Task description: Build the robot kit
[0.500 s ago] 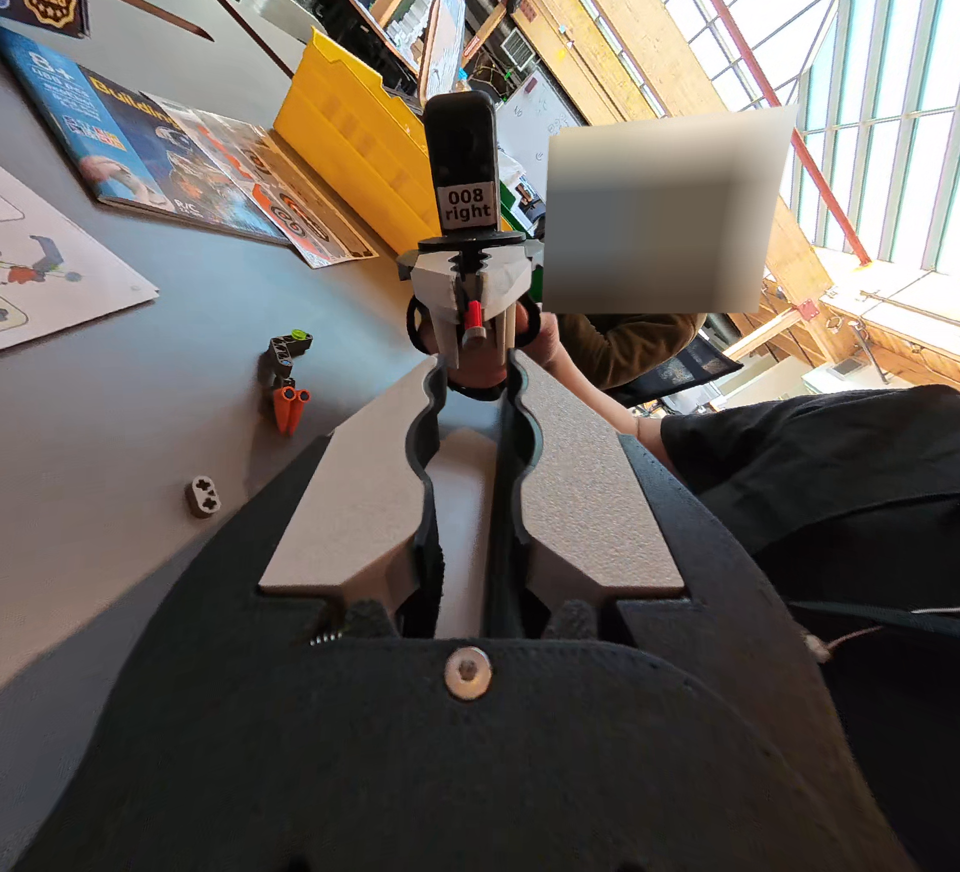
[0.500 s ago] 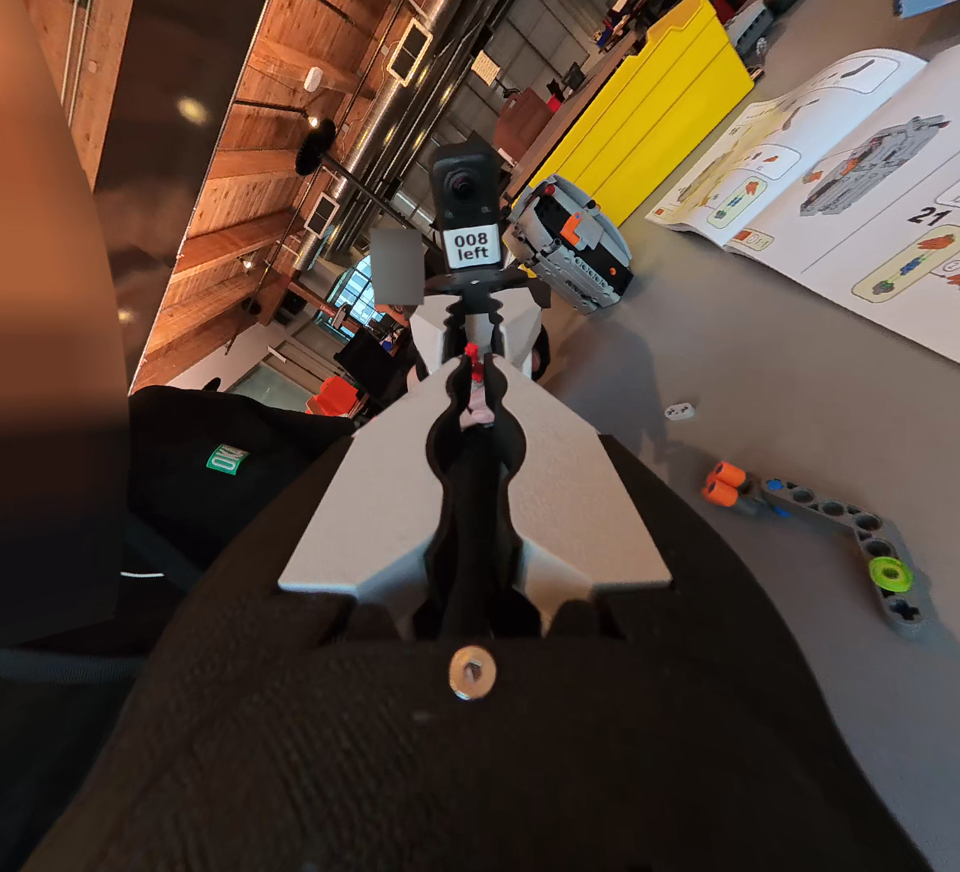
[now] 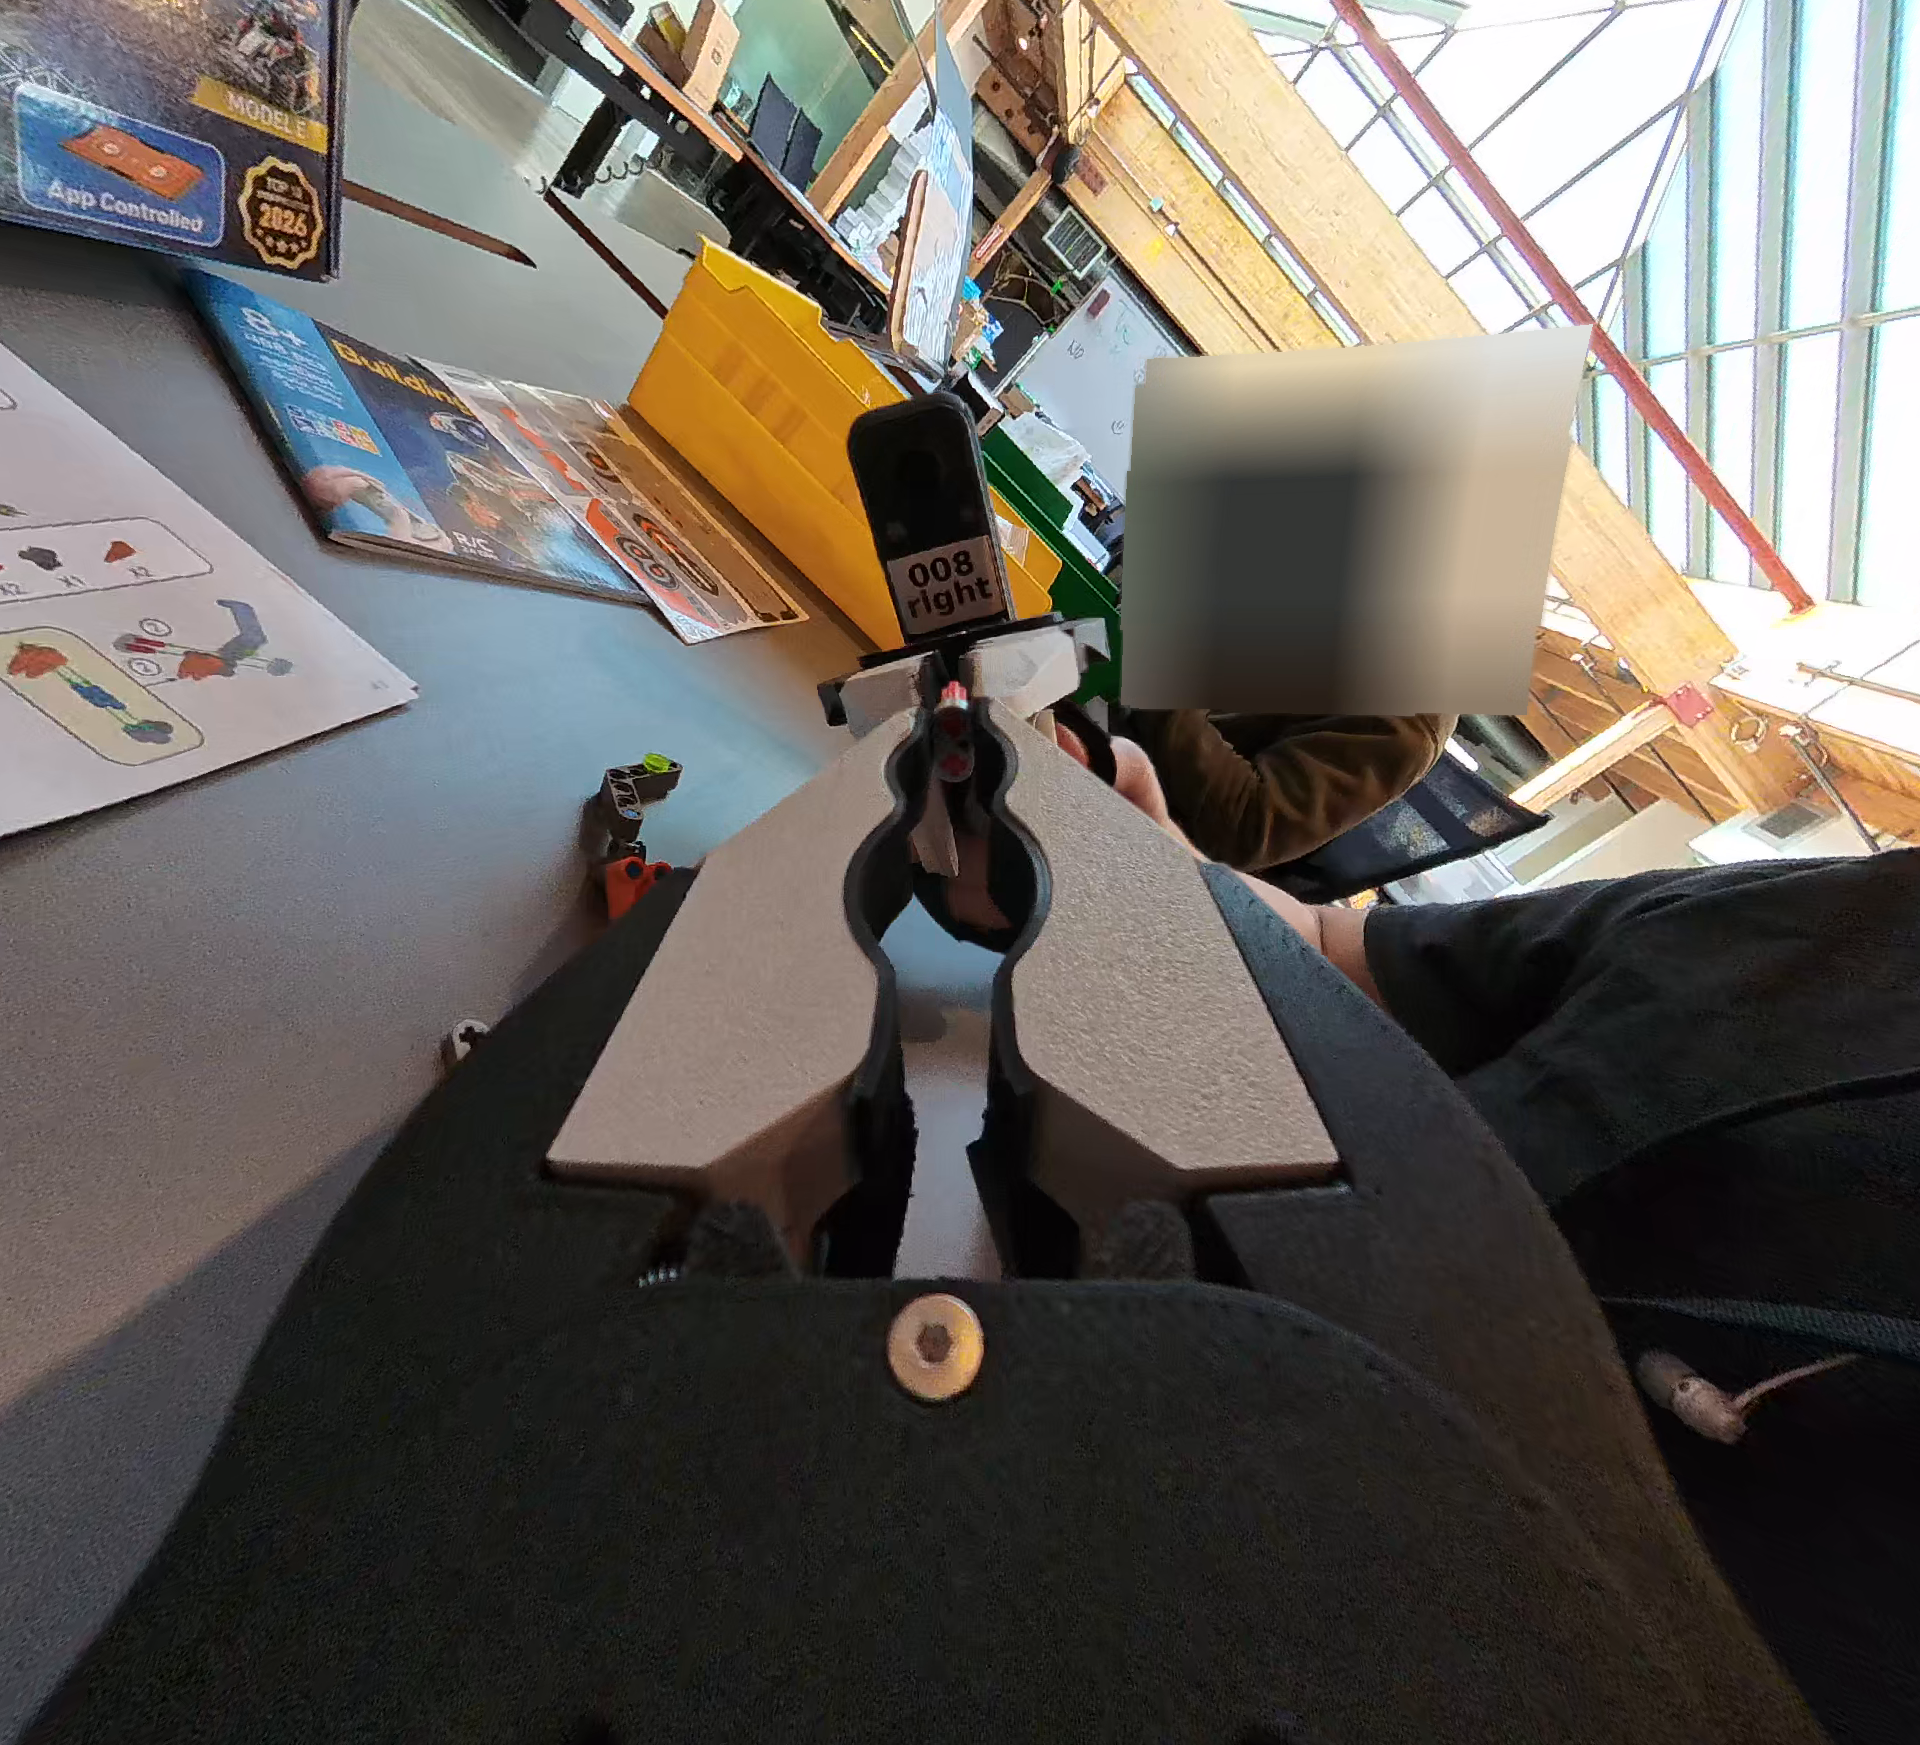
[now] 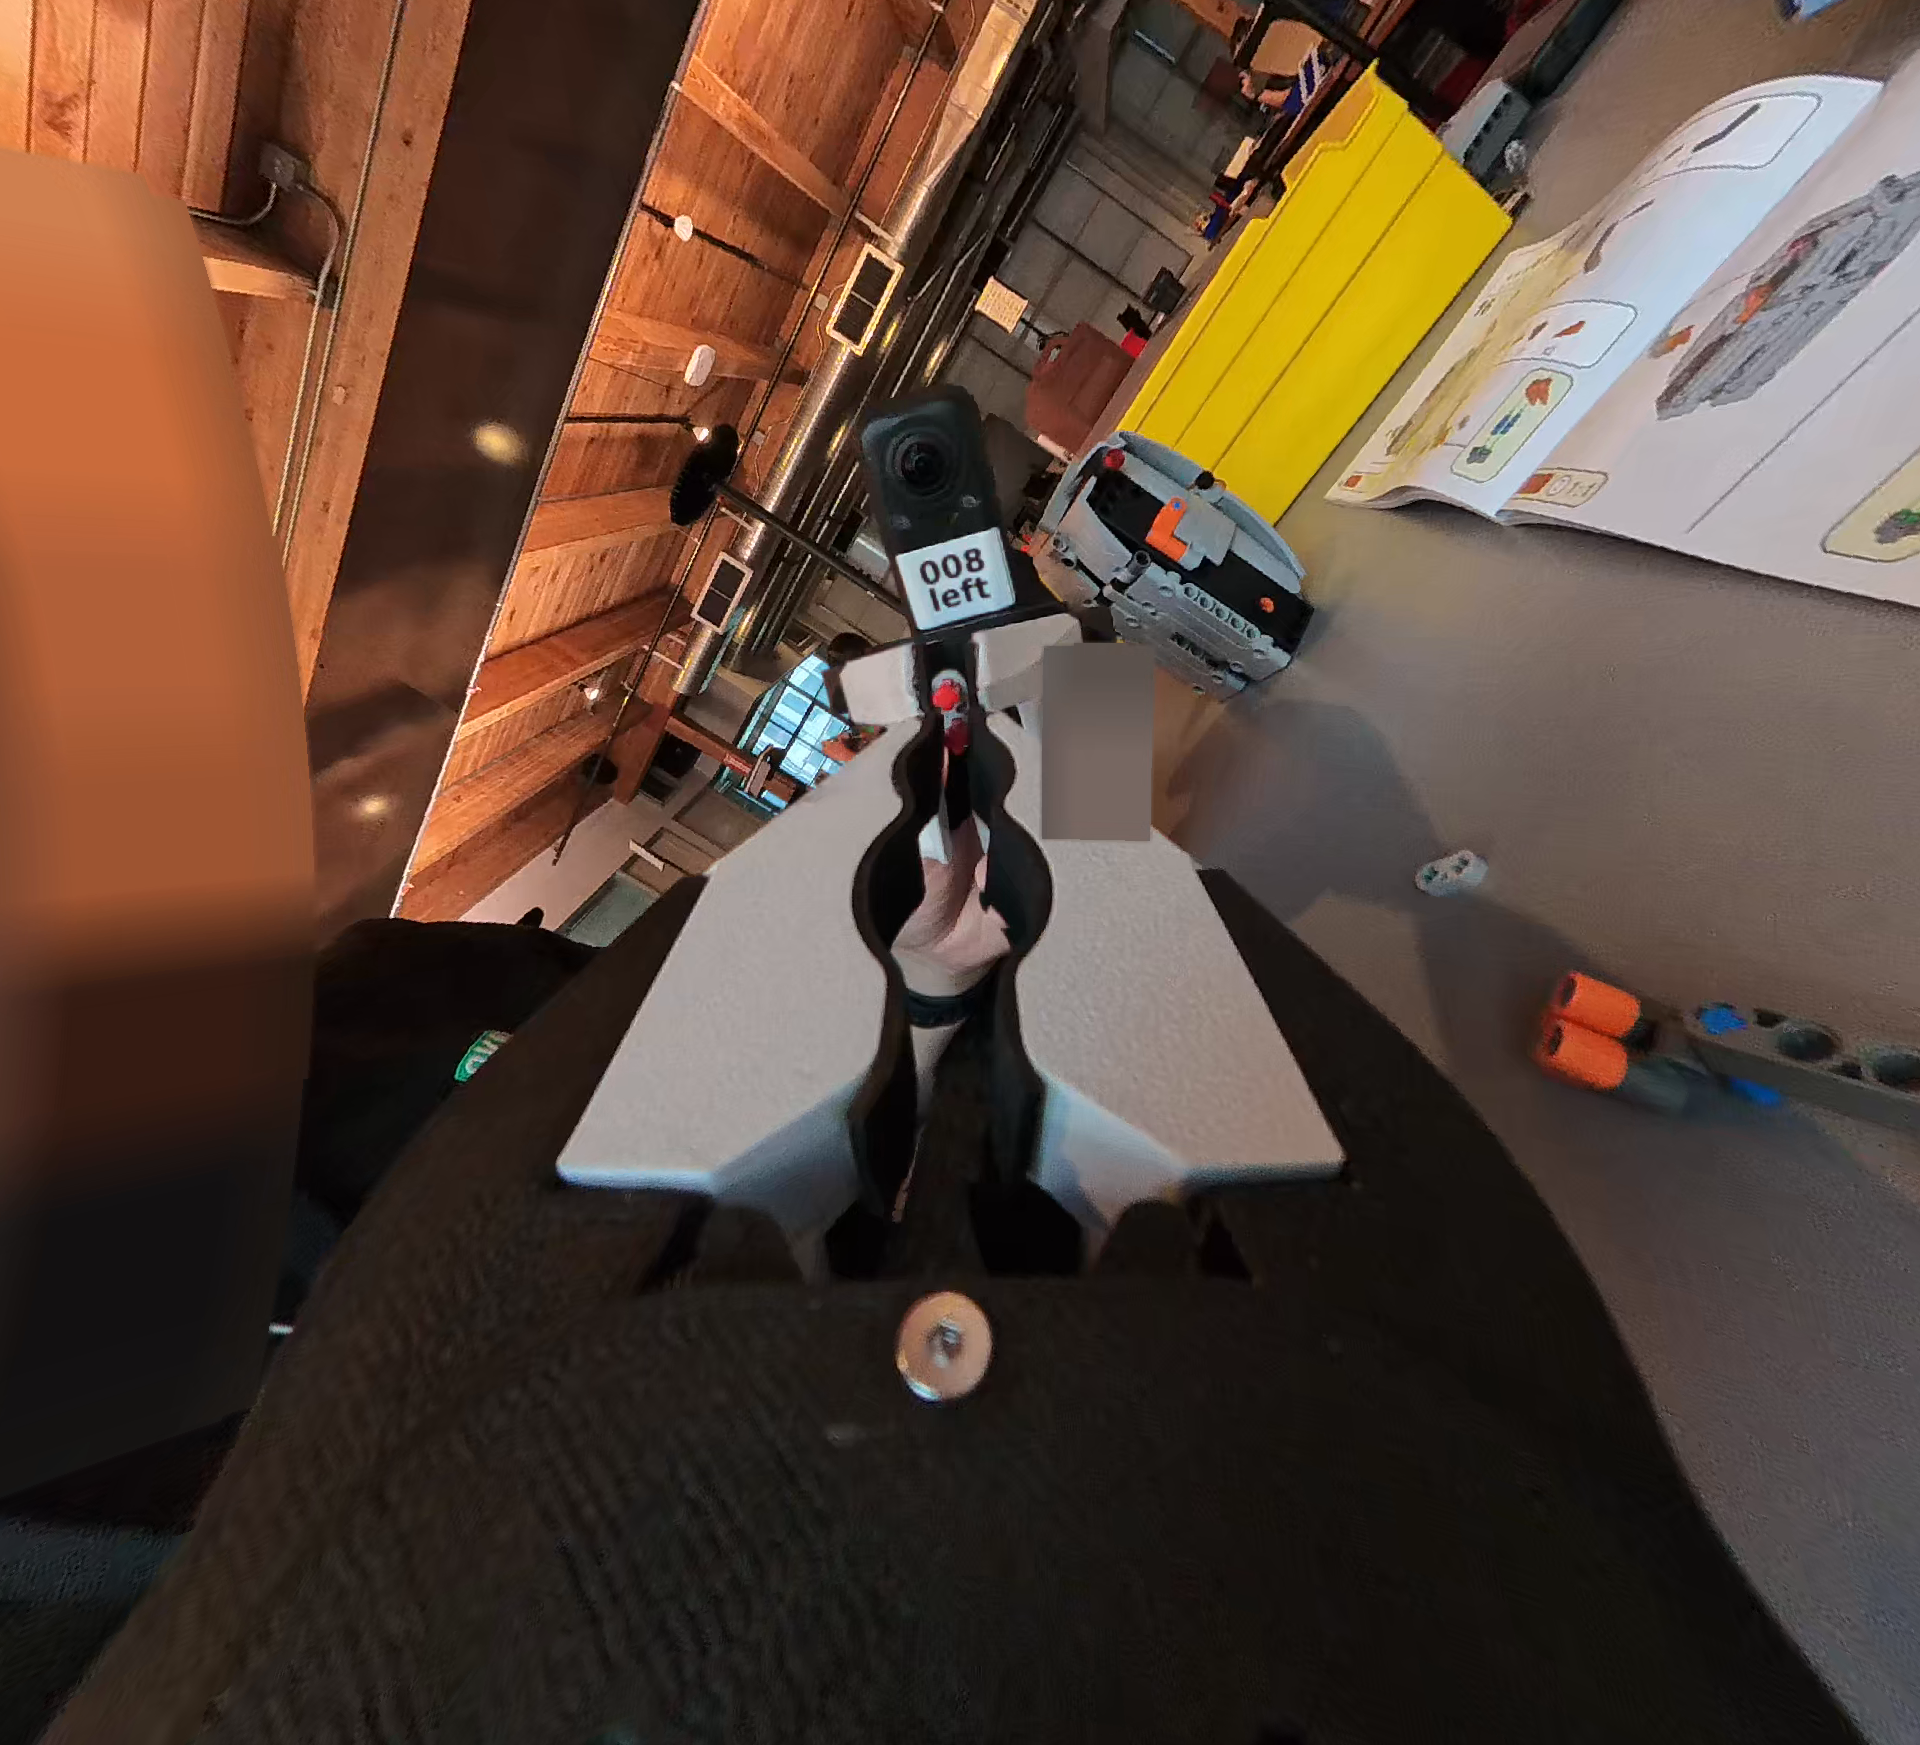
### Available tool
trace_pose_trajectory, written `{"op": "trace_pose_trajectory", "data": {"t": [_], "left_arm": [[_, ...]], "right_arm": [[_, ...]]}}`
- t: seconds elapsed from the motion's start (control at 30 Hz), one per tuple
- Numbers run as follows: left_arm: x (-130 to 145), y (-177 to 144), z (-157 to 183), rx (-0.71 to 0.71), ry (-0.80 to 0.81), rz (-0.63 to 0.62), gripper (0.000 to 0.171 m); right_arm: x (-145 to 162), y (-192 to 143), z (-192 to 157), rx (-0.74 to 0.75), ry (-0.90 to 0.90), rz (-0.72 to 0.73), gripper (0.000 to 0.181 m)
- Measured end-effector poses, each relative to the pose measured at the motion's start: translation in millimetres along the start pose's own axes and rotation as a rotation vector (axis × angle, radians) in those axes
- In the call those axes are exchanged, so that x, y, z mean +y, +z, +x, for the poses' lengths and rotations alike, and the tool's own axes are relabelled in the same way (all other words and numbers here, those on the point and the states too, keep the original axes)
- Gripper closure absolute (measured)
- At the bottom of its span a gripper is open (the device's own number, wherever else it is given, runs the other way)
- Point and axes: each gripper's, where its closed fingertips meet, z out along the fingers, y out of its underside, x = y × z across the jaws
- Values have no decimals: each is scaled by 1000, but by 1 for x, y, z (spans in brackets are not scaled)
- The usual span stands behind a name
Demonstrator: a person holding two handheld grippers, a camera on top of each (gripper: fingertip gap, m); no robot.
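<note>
Left gripper (image 3: 951, 745): fingers nearly together, meeting right gripper (image 4: 951, 739) tip to tip above grey table (image 3: 260, 1020). Small red pin (image 3: 952, 765) sitting between tips; which one is clamping it, cannot tell. Grey beam with orange pegs (image 4: 1704, 1056) lying at 3 o'clock, right view.

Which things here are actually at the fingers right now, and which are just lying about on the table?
At the fingers: small red pin, where the tips of the right gripper and left gripper meet.

Lying about: bent grey beam with orange pieces, small grey connector, open booklet, grey model, yellow bin.
</note>
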Motion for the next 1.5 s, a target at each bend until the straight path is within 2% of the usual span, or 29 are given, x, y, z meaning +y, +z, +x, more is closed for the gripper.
{"op": "trace_pose_trajectory", "data": {"t": [0.4, 0.47, 0.5, 0.57, 0.63, 0.7, 0.87, 0.97, 1.07, 1.27, 1.4, 1.5], "left_arm": [[1, -2, -1, 22, -44, -4, 166], [1, -2, 2, 30, -40, -10, 166], [2, -2, 1, 23, -36, -18, 167], [5, -4, -3, -2, -27, -39, 167], [7, -6, -7, -22, -28, -54, 166], [10, -7, -11, -40, -38, -77, 166], [16, -4, -16, -55, -40, -116, 166], [21, -3, -20, -76, -31, -142, 166], [22, -2, -22, -72, -46, -142, 166], [25, 1, -22, -65, -56, -167, 166], [26, 2, -21, -59, -64, -177, 166], [26, 1, -21, -57, -71, -176, 166]], "right_arm": [[-1, -1, 0, 14, -32, 6, 178], [-3, -3, -4, 22, -105, -31, 176], [-8, -8, -6, 48, -172, -46, 169], [-25, -29, 0, 209, -368, -100, 157], [-44, -64, 22, 496, -621, -199, 156], [-49, -92, 34, 647, -782, -347, 154], [-31, -107, 72, 744, -713, -702, 154], [-6, -103, 91, 716, -541, -901, 153], [4, -106, 108, 726, -513, -1046, 154], [7, -101, 113, 696, -542, -1108, 160], [9, -101, 113, 680, -544, -1152, 174], [13, -97, 112, 660, -527, -1140, 174]]}}
